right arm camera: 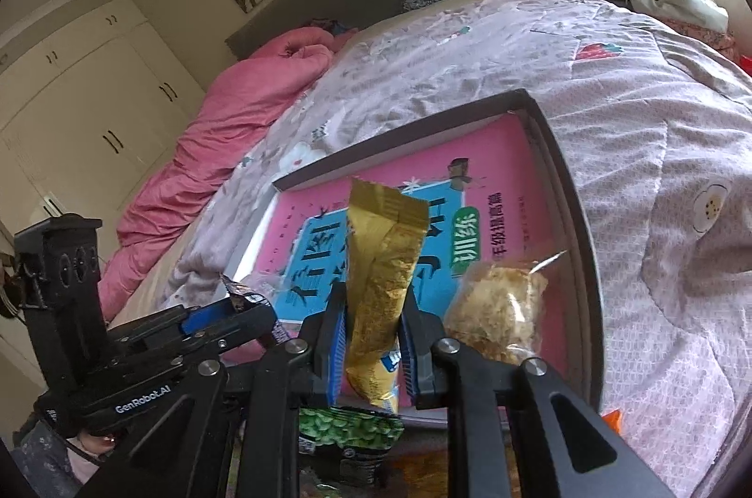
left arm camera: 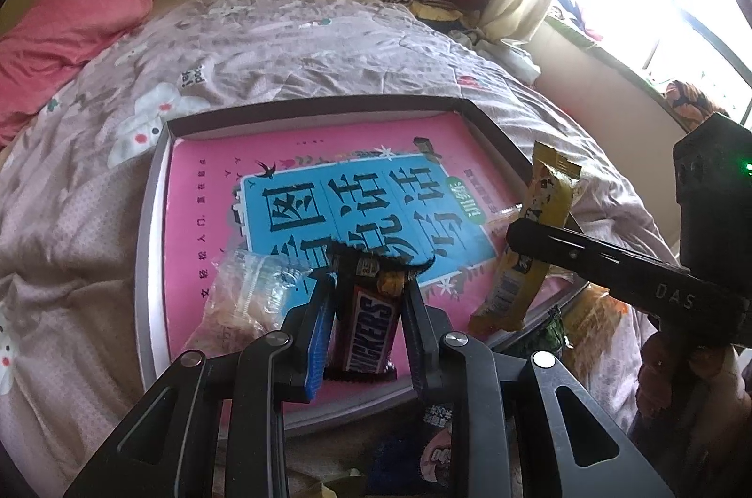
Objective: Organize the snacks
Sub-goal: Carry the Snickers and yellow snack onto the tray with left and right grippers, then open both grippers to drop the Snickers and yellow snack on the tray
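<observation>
Left tool: your left tool [left arm camera: 364, 300] is pinching the Snickers bar [left arm camera: 367, 326] between its blue-padded fingers [left arm camera: 316, 338]; the bar stands lengthwise along the fingers, its crimped end poking out past the tips.

Right tool: your right tool [right arm camera: 373, 326] is clamped on the gold snack packet [right arm camera: 378, 286], which sticks up well beyond the fingertips with its folded top tilted a little. In the left wrist view the same tool [left arm camera: 540, 232] grips that packet [left arm camera: 521, 249] across its middle.

Tray: the shallow dark-rimmed tray [left arm camera: 157, 188] lies on the bed [left arm camera: 291, 51], and a pink book with a blue title panel [left arm camera: 357, 206] covers its floor.

Where the snacks are: both held snacks hang over the near part of the tray, the Snickers bar at the left and the gold packet at the right edge. Whether either touches the book, you cannot tell.

Already in the tray: a clear bag [left arm camera: 244, 300] rests on the book just left of your left tool; a clear bag of pale, crumbly pieces [right arm camera: 498, 310] lies just right of your right tool.

Outside the tray: a green bean packet [right arm camera: 348, 427] sits below your right tool, in front of the tray's near rim.

Bed: floral quilt, with a pink blanket [left arm camera: 66, 33] bunched at the far left.
</observation>
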`<action>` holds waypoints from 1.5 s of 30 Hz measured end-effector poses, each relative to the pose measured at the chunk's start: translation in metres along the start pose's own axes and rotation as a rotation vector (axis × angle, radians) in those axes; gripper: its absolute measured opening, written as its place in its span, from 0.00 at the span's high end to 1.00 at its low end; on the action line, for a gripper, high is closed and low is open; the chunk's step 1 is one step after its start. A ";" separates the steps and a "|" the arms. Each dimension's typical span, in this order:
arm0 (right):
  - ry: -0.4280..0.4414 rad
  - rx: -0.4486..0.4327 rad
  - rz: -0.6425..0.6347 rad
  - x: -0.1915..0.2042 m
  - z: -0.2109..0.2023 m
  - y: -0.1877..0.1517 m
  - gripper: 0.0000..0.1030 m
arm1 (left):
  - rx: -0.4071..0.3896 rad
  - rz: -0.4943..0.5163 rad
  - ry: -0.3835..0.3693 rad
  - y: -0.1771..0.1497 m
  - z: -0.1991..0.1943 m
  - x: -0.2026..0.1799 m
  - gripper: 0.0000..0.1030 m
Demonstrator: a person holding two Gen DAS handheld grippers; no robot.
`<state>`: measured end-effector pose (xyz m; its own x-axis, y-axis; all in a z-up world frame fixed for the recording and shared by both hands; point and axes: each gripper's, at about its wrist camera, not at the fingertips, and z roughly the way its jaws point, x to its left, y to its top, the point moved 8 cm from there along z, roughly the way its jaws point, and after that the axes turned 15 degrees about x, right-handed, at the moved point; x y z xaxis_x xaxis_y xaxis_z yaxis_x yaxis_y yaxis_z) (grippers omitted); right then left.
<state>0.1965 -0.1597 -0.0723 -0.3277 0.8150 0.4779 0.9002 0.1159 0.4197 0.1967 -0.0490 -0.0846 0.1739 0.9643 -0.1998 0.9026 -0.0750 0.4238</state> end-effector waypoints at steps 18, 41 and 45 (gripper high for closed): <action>-0.095 -0.021 0.002 -0.006 -0.007 -0.003 0.68 | 0.028 -0.006 0.015 -0.007 0.006 0.001 0.72; -0.119 -0.046 -0.035 -0.001 -0.017 -0.005 0.62 | 0.034 -0.018 0.000 -0.007 0.004 0.003 0.59; -0.116 -0.051 -0.039 -0.001 -0.018 -0.004 0.62 | 0.025 -0.017 -0.004 -0.007 -0.001 0.003 0.53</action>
<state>0.1877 -0.1710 -0.0604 -0.3241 0.8709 0.3695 0.8708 0.1220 0.4762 0.1909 -0.0458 -0.0872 0.1603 0.9644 -0.2102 0.9150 -0.0653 0.3981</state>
